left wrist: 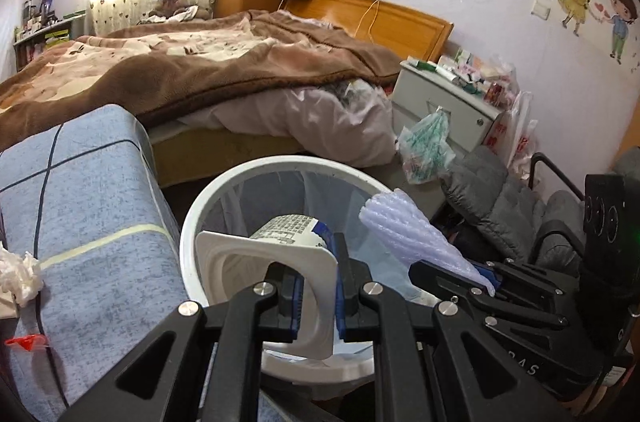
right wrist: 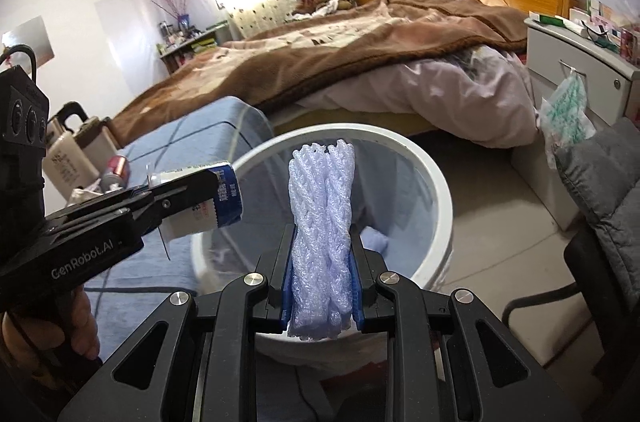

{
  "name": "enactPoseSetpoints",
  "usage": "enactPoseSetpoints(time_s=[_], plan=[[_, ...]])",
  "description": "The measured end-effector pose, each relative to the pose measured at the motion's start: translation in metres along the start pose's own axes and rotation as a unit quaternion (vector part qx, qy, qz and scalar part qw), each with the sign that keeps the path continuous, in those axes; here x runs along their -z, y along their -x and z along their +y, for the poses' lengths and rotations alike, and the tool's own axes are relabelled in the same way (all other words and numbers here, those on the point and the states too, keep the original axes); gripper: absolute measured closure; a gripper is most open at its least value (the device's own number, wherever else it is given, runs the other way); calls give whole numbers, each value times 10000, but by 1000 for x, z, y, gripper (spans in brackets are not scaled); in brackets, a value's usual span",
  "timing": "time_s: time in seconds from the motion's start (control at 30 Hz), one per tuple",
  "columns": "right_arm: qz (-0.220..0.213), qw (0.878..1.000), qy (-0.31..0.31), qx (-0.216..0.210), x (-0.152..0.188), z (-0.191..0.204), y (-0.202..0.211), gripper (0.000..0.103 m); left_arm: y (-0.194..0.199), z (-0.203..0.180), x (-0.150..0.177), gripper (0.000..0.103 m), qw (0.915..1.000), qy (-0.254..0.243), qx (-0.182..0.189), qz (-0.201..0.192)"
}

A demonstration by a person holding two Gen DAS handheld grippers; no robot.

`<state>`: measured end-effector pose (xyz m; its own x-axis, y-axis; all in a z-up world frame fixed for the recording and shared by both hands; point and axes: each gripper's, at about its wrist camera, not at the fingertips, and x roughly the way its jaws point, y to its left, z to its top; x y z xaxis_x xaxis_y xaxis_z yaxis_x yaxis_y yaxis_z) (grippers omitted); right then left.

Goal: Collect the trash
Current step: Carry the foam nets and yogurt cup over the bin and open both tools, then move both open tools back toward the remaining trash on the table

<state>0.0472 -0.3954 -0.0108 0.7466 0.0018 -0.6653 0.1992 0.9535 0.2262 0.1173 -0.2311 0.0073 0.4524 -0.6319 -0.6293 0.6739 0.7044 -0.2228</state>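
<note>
My left gripper (left wrist: 318, 296) is shut on the rim of a white plastic cup (left wrist: 276, 262) with a blue and white label, held over the white trash bin (left wrist: 192, 222). The cup also shows in the right wrist view (right wrist: 222, 198), in the left gripper (right wrist: 192, 196). My right gripper (right wrist: 322, 286) is shut on a pale lilac foam net sleeve (right wrist: 322, 222), held upright above the bin (right wrist: 438, 182). The sleeve also shows in the left wrist view (left wrist: 408, 230), in the right gripper (left wrist: 476, 282). The bin has a clear liner.
A blue checked surface (left wrist: 80, 202) at left carries crumpled tissue (left wrist: 20, 274), a red scrap (left wrist: 24, 342), a red can (right wrist: 118, 168) and a kettle (right wrist: 68, 150). A bed (left wrist: 200, 70) lies behind. A white nightstand (left wrist: 444, 102), a hanging bag (left wrist: 426, 146) and a grey-cushioned chair (right wrist: 604, 190) stand at right.
</note>
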Motion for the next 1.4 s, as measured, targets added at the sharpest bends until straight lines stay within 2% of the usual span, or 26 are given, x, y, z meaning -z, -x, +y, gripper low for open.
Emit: enactPoseSetpoints(time_s=[0.2,0.23,0.27,0.33,0.4,0.47,0.6,1.13,1.4], plan=[[239,9996,18,148,-2,-8,-18,79,-9,-1,-2,87,10000,-43,-36,57],[288,9995,19,141,-1,-8,-20,79,-12,0,-2,78,9999,-41,-55,93],[318,9994,21,154,-1,-9,-22,78,-13,0,-1,63,9999,-31,-45,126],[371,9990,21,257,0,-9,-25,74,-15,4,0,44,9999,62,26,159],[426,9986,-2,298,1,-9,-27,58,-14,6,0,45,9998,126,98,120],[407,9988,-8,280,2,-8,-25,52,-12,6,0,45,9999,96,16,114],[344,9989,5,319,2,-5,-22,52,-6,9,1,45,9999,151,52,49],[57,9996,76,252,4,24,1,52,45,38,13,44,9983,385,-236,-357],[-133,9995,264,103,6,53,14,52,79,61,25,44,9951,571,-572,-568]])
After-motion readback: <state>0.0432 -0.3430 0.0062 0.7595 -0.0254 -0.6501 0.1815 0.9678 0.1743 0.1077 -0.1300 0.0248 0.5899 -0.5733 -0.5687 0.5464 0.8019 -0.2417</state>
